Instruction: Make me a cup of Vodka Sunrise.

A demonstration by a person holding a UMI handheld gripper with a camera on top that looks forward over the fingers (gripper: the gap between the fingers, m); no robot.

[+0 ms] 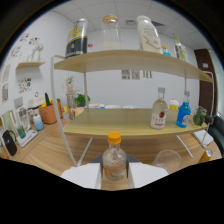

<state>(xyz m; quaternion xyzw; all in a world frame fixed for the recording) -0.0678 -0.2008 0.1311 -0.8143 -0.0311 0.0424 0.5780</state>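
You have the small orange-capped bottle point(114, 159) standing between your fingers point(114, 176), grip unclear so I cannot tell, glass point(167, 159) just beside it on the desk point(50, 147); looks like pouring stage, next tilt it over the glass.

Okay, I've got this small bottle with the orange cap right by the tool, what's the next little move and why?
Probably tilt the orange-capped bottle toward the clear glass standing just beside it. The bottle sits between the tool's white fingers and looks gripped, though the contact itself isn't plainly visible. Its cap still appears on, so that likely needs removing before any pour.
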